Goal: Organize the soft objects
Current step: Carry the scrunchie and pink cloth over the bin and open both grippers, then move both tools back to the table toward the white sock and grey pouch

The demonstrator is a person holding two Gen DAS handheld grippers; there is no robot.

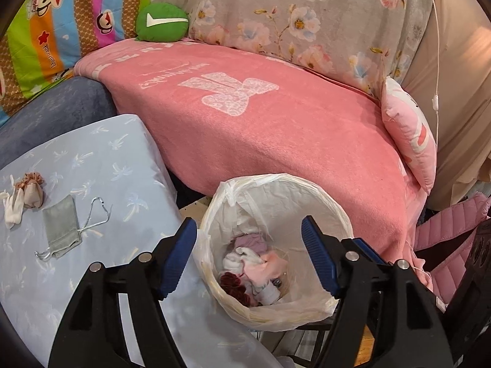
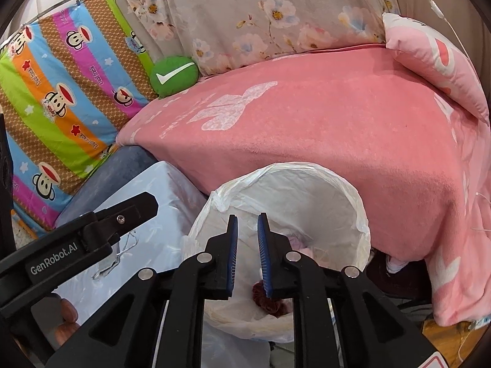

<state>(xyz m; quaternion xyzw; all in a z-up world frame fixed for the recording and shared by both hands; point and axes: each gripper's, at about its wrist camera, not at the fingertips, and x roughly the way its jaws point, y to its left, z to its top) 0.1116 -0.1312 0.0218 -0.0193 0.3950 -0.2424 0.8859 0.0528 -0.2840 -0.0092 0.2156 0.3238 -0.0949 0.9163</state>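
Both grippers: black plastic frames with triangular cutouts, silver round pivot pins, ribbed blue pads on fingers [image 1: 179, 256]; left gripper [image 2: 135, 211] body shows one small screw and white "GenRobot.AI" lettering.

The bin [image 1: 276, 279] sits directly below the left gripper [image 1: 249, 257], with socks [image 1: 245, 257] and a scrunchie [image 1: 234, 283] inside. Left of it, the desk [image 1: 92, 159] carries a pouch [image 1: 61, 225]. Beyond lies the sofa blanket [image 1: 260, 128], a cushion [image 1: 162, 22] behind.
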